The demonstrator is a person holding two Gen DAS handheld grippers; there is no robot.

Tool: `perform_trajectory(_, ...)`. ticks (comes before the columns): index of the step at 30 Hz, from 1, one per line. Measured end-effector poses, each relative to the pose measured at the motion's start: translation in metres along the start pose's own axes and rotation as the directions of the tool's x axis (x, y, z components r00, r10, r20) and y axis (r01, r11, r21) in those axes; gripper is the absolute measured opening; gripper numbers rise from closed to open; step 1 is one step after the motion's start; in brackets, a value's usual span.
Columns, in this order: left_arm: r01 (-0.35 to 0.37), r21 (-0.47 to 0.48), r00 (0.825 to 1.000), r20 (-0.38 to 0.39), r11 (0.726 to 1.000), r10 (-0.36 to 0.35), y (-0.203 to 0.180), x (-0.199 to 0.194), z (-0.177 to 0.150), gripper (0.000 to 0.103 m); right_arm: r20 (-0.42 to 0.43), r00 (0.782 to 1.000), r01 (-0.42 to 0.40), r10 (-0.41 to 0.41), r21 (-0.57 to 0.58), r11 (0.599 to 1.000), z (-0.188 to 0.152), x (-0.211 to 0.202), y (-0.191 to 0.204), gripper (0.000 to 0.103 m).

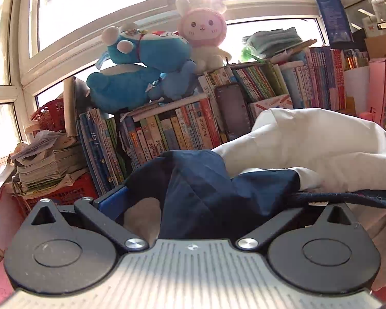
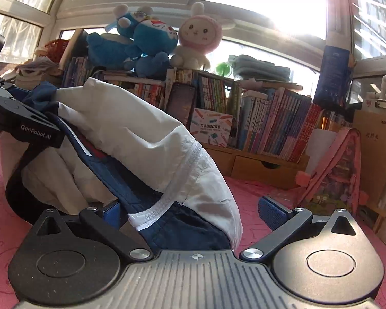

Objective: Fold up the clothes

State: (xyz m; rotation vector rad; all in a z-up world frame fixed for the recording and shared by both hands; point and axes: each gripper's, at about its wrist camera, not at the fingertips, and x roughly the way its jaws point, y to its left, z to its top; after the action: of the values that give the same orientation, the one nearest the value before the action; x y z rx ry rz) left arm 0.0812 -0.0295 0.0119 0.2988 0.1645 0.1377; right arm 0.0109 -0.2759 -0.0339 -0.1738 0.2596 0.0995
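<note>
Between the two grippers a white and navy garment [image 2: 141, 139] is held up off the pink surface [image 2: 254, 188], bunched and sagging in the middle. On the left gripper [image 1: 205, 200] the jaws are spread wide, with navy cloth draped through the gap and over the right-hand finger; whether any cloth is truly pinched cannot be told. On the right gripper [image 2: 193, 211] the jaws are likewise set wide apart: the right blue pad [image 2: 272, 211] stands bare and clear of the cloth, while the zip edge and navy hem lie across the gap against the left finger. No firm grasp is shown there.

The step in hand is judged to be an early one: the garment is being gathered or lifted for laying out, and no fold is yet seen. For the next move, an edge or corner would need to be closed upon by each gripper, the cloth drawn taut between them, and then lowered flat onto the surface. Books [image 1: 167, 131] and plush toys [image 1: 146, 51] behind are well apart from the work.
</note>
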Motion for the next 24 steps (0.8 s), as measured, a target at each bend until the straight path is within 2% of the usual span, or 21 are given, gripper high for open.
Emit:
perform_trajectory(2,-0.097,-0.019,0.994,0.048,0.995,0.098,0.019,-0.003,0.012,0.103,0.005,0.999,0.041,-0.041,0.029,0.999,-0.004,-0.002,0.005,0.103)
perform_trajectory(6,-0.137,-0.085,0.990,0.030,0.987,0.140,0.060,0.000,0.026,0.103,-0.020,0.998,0.062,-0.061,0.070,0.996,-0.007,0.001,0.003,0.103)
perform_trajectory(8,-0.168,-0.074,0.985,0.020,0.983,0.170,0.071,0.002,0.024,0.103,-0.014,0.998,0.070,-0.069,0.090,0.993,-0.002,0.002,-0.003,0.103)
perform_trajectory(12,-0.195,-0.002,0.979,-0.055,0.981,0.194,0.077,0.040,0.018,0.103,0.040,0.992,0.124,-0.123,-0.025,0.992,0.042,0.032,-0.020,0.102)
perform_trajectory(14,-0.203,-0.033,0.974,-0.109,0.979,0.198,0.086,0.060,0.028,0.103,0.094,0.982,0.173,-0.164,-0.092,0.981,0.073,0.050,-0.026,0.100)
perform_trajectory(15,-0.205,-0.067,0.974,-0.116,0.976,0.196,0.092,0.061,0.035,0.103,0.173,0.965,0.213,-0.196,-0.090,0.973,0.092,0.045,-0.028,0.099)
perform_trajectory(16,-0.200,-0.107,0.978,-0.081,0.974,0.192,0.098,0.051,0.039,0.103,0.252,0.941,0.253,-0.225,-0.085,0.964,0.110,0.040,-0.029,0.099)
perform_trajectory(18,-0.184,-0.186,0.983,-0.009,0.965,0.186,0.108,0.029,0.048,0.103,0.403,0.872,0.330,-0.278,-0.064,0.942,0.147,0.030,-0.033,0.101)
perform_trajectory(19,-0.179,-0.197,0.982,0.016,0.964,0.186,0.110,0.019,0.050,0.103,0.454,0.840,0.360,-0.296,-0.060,0.931,0.158,0.024,-0.034,0.103)
perform_trajectory(20,-0.177,-0.155,0.983,0.011,0.972,0.181,0.108,0.013,0.042,0.103,0.454,0.840,0.373,-0.299,-0.083,0.924,0.153,0.020,-0.035,0.103)
perform_trajectory(23,-0.145,-0.046,0.986,-0.087,0.988,0.141,0.110,0.001,0.001,0.103,0.292,0.924,0.310,-0.248,-0.188,0.932,0.109,0.019,-0.048,0.103)
perform_trajectory(24,-0.154,-0.030,0.977,-0.157,0.988,0.147,0.113,-0.001,-0.018,0.103,0.225,0.941,0.301,-0.253,-0.218,0.928,0.091,0.018,-0.052,0.096)
